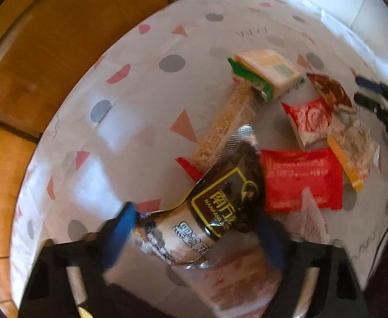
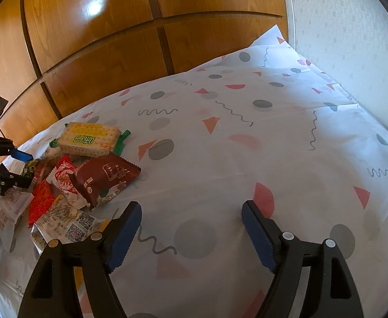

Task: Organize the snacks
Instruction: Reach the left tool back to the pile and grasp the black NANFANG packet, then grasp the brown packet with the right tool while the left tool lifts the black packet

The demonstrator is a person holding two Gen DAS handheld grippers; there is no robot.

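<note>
A heap of snack packets lies on a patterned tablecloth [image 1: 130, 122]. In the left wrist view my left gripper [image 1: 194, 235] has its blue pads on either side of a black-and-brown Nanfang packet [image 1: 215, 212], closed on its sides. Beyond it lie a sesame bar [image 1: 225, 124], a cracker pack [image 1: 268, 73], a red packet [image 1: 302, 180] and a red-and-white packet [image 1: 310, 122]. In the right wrist view my right gripper [image 2: 191, 228] is open and empty above bare cloth, right of the heap: cracker pack [image 2: 88, 139], maroon packet [image 2: 106, 177]. The left gripper [image 2: 21, 167] shows at the far left.
Wooden cabinet panels [image 2: 93, 26] stand behind the table. A white wall [image 2: 347, 26] is at the right. The tablecloth [image 2: 273, 145] stretches wide to the right of the heap. A clear packet with QR codes [image 2: 66, 225] lies nearest my right gripper.
</note>
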